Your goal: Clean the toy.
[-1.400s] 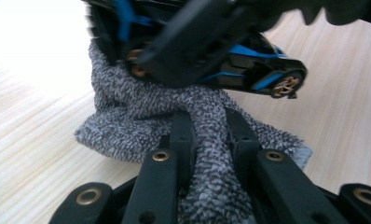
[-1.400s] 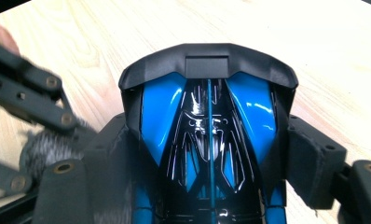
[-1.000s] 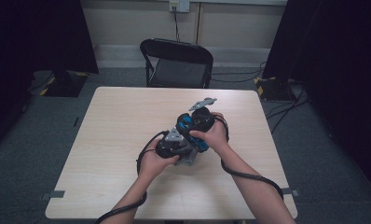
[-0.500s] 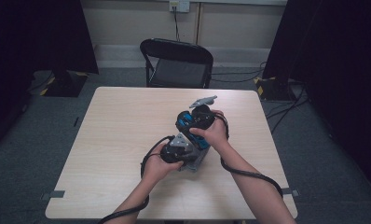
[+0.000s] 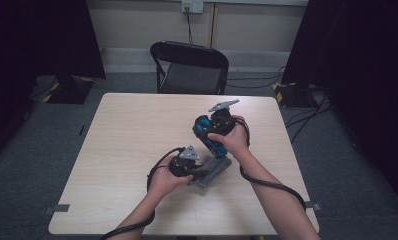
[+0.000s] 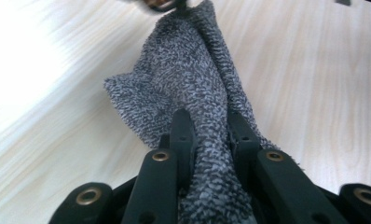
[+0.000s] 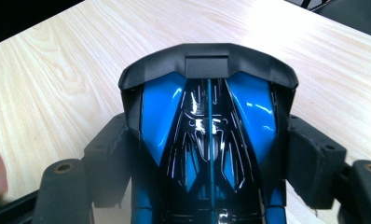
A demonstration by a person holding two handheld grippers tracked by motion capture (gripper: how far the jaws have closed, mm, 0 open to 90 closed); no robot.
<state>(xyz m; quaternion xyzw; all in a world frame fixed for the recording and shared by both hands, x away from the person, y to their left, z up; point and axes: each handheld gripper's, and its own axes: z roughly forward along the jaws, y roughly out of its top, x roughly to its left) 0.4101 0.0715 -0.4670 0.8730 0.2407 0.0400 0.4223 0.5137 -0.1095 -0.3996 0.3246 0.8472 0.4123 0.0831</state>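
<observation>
Here, above the desk [image 5: 127, 150], your right hand-held gripper [image 5: 213, 131] is clamped on the blue and black toy car [image 7: 207, 135], lifted clear; your left hand-held gripper [image 5: 197, 169] pinches the grey cloth [image 6: 188, 84] lying just beside. You seem mid-wipe; next, bring cloth and car together.

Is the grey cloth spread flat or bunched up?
Bunched up: the grey cloth rises in folds between the left tongs, which are shut on it above the table.
</observation>
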